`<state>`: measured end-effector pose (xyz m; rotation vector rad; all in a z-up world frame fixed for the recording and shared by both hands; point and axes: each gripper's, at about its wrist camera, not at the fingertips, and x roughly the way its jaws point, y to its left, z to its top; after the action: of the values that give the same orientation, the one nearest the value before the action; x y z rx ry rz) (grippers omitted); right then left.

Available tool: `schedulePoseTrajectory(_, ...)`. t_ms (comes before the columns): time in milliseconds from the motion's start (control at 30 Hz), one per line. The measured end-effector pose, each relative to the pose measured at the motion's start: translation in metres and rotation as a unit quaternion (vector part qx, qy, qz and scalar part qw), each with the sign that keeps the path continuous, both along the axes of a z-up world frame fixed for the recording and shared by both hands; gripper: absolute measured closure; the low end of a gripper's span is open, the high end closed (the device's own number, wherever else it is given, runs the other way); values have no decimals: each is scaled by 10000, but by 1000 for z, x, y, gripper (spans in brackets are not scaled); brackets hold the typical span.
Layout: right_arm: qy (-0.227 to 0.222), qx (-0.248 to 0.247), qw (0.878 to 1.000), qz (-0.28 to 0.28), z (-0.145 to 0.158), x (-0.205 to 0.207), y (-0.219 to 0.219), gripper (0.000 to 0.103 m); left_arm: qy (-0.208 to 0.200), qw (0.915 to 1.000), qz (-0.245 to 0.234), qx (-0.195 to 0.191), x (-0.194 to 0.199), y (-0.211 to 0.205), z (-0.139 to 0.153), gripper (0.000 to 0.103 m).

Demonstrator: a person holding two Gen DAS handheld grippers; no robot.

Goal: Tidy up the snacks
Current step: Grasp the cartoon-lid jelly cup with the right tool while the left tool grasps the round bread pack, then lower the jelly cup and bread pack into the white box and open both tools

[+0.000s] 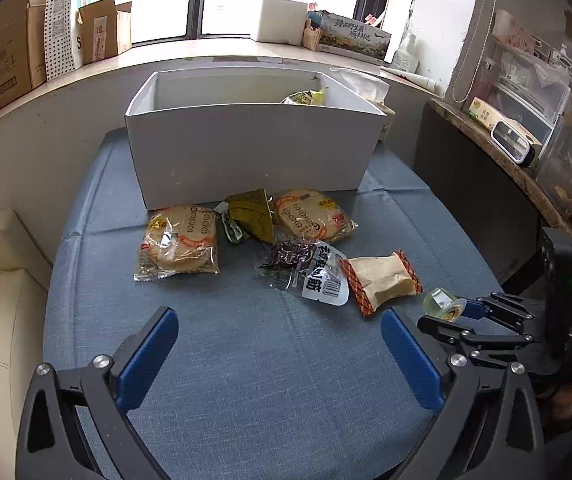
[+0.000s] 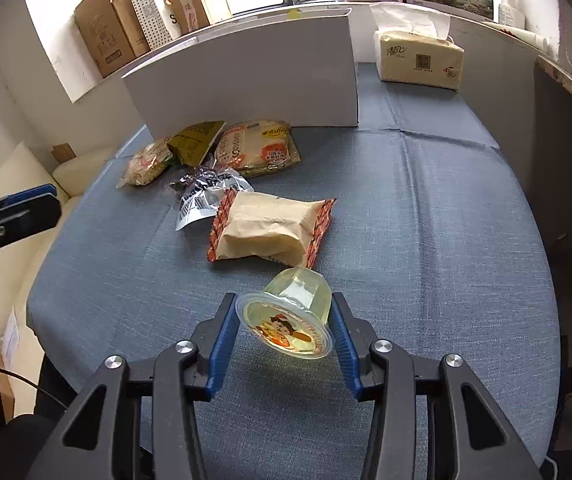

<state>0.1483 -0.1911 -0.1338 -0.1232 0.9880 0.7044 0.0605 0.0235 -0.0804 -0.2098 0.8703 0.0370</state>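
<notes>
A small jelly cup (image 2: 286,316) is pinched between the blue pads (image 2: 222,340) of the right gripper (image 2: 284,320), held just above the blue cloth (image 2: 446,220). The cup is tipped on its side: its printed lid is turned back toward the camera and slightly down, and its narrower clear bottom points away toward the white box (image 2: 246,76). The cup's axis therefore runs roughly along the fingers, and it is gripped across its width just behind the lid rim.

Just beyond the cup, a tan packet with orange crimped ends (image 2: 270,232) is seen lying flat, its long axis running left to right across the cloth. Farther on, a clear and silver packet (image 2: 202,196), two packs of round crackers (image 1: 178,240) (image 1: 312,214) and a dark green triangular packet (image 1: 250,216) are grouped in front of the box. One yellowish packet (image 1: 304,98) is visible inside the box, against its right wall.

The left gripper (image 1: 280,356) is held over bare cloth with its fingers spread wide and nothing between them. A tissue pack (image 2: 418,56) is set to the right of the box.
</notes>
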Motion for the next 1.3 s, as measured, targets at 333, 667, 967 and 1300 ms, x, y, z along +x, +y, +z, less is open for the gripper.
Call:
schedulePoseTrajectory(333, -1, 347, 9992, -214, 15, 0, -22, 54, 534, 9961, 664, 239, 59, 74, -26, 0)
schedulePoseTrajectory(667, 15, 324, 9993, -209, 15, 2, -20, 54, 1141, 9904, 579, 529, 110, 90, -81, 0)
schedulePoseTrajectory(967, 17, 333, 9993, -185, 15, 0, -18, 54, 784, 9938, 372, 702, 93, 73, -60, 23)
schedulePoseTrajectory(1300, -149, 660, 9977, -31, 45, 12, -8, 54, 305, 9968, 693, 274, 46, 77, 24, 23)
